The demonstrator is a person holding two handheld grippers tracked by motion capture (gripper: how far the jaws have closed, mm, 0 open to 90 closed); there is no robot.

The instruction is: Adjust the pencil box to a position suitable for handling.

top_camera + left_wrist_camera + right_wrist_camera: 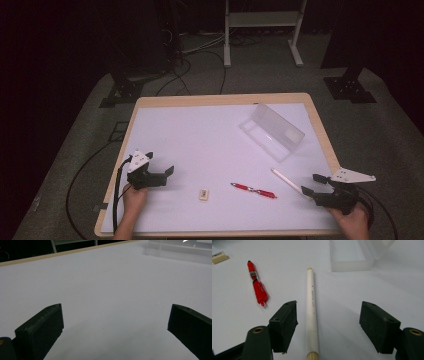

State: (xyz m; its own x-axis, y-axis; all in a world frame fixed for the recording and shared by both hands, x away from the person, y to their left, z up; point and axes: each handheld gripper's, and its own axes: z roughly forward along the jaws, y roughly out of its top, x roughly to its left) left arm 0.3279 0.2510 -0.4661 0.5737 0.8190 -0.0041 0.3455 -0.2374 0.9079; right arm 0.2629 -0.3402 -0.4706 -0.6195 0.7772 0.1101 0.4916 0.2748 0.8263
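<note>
- Pens-into-the-case job by the looks of it, so biggest thing first: the white table (200, 135) has loads of bare room, no clutter to fight with.
- Clear plastic case (272, 131) sits toward the far right, lid flipped up, tray open. It's light, so I reckon a careless nudge would just shove it across the table.
- My right gripper (316, 183) is at the near right corner, jaws spread wide, holding nothing. My left gripper (167, 172) hangs over bare table at the near left, also wide open and empty.
- White pen (312, 312) lies flat between my right jaws, hugging the left-hand one, not touching either as far as I can see. That's the risk: it runs lengthwise along the gap, off-centre, so closing from here could roll it sideways or pinch only the tail end, letting it droop or swivel on the lift.
- Red pen (253, 190) lies well clear, near the front edge.
- Small eraser (203, 194) sits just left of that.
</note>
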